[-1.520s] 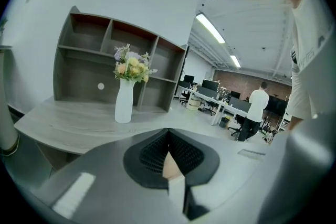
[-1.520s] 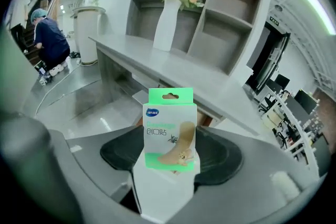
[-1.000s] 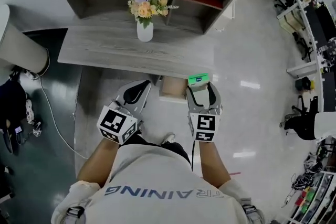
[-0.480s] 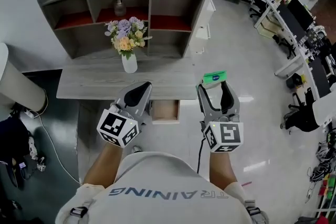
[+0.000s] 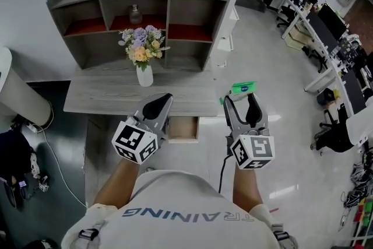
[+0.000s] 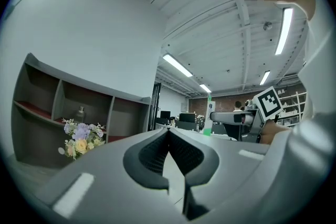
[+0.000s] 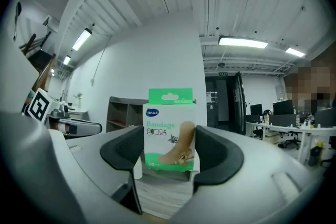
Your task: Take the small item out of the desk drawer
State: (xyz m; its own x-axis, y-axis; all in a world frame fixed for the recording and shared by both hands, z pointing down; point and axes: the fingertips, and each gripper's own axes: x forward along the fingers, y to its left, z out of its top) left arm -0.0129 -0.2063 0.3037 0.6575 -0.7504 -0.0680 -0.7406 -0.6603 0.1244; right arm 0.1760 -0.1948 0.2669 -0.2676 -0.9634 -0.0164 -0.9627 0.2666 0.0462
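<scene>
My right gripper [image 5: 240,100] is shut on a small green-and-white bandage box [image 5: 243,88], held up in the air to the right of the desk's front edge. In the right gripper view the bandage box [image 7: 169,130] stands upright between both pads of the right gripper [image 7: 169,150]. My left gripper [image 5: 157,105] hovers over the desk's front edge, above the pulled-out drawer [image 5: 182,128]; its jaws meet with nothing between them, as the left gripper [image 6: 169,150] view shows. The drawer's inside looks bare wood.
A grey wooden desk [image 5: 99,96] carries a white vase of flowers [image 5: 143,58] and a shelf hutch [image 5: 140,6] with a small bottle [image 5: 135,13]. A white rounded object [image 5: 14,93] stands at the left. Office desks and chairs [image 5: 326,26] fill the far right.
Both grippers have risen away from the drawer, the right one carrying the bandage box up and to the right. The head view has tilted up, so more of the hutch shows.
</scene>
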